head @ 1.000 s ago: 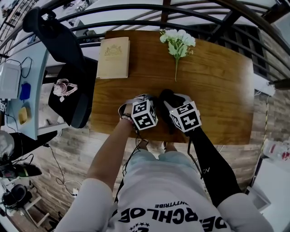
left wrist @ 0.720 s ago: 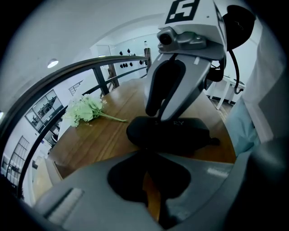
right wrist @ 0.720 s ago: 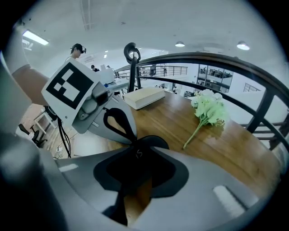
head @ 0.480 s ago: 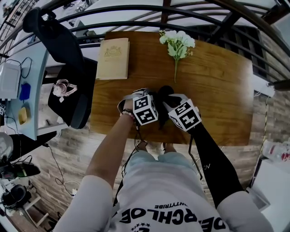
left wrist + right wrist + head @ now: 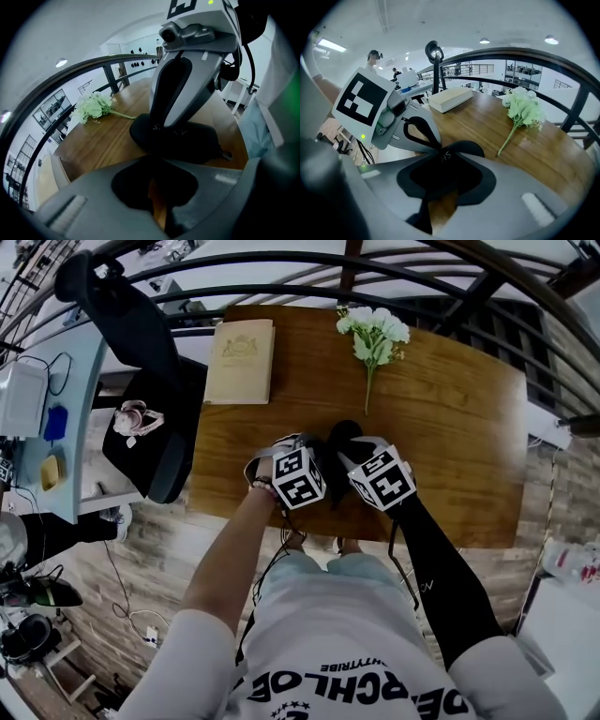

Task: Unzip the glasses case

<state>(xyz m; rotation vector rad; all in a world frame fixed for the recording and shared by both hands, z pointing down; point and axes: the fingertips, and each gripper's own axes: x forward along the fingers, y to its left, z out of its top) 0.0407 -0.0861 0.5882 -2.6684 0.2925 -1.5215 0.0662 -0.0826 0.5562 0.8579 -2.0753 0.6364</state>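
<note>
- Hardly anything is shifted since a second ago, except that the jaws of the right gripper [image 5: 446, 161] have just been closing; the glasses case [image 5: 192, 143] is clamped between them.
- The jaws of the left gripper [image 5: 152, 164] are pressed shut at the case's near edge.
- Beyond the case, flowers [image 5: 375, 334] and a book [image 5: 239, 360] are laid on the same table [image 5: 450, 427].

Landmark: glasses case [image 5: 342, 435], near the front edge of the table [image 5: 450, 437]. Right of the case I see bare wood out to the table's end, open for a pass. Beyond the case lie the flowers [image 5: 373, 334], beyond-left the book [image 5: 240, 362]. A black chair [image 5: 131, 334] stands off the table left of the case, and the railing [image 5: 281, 255] fences the far side.
</note>
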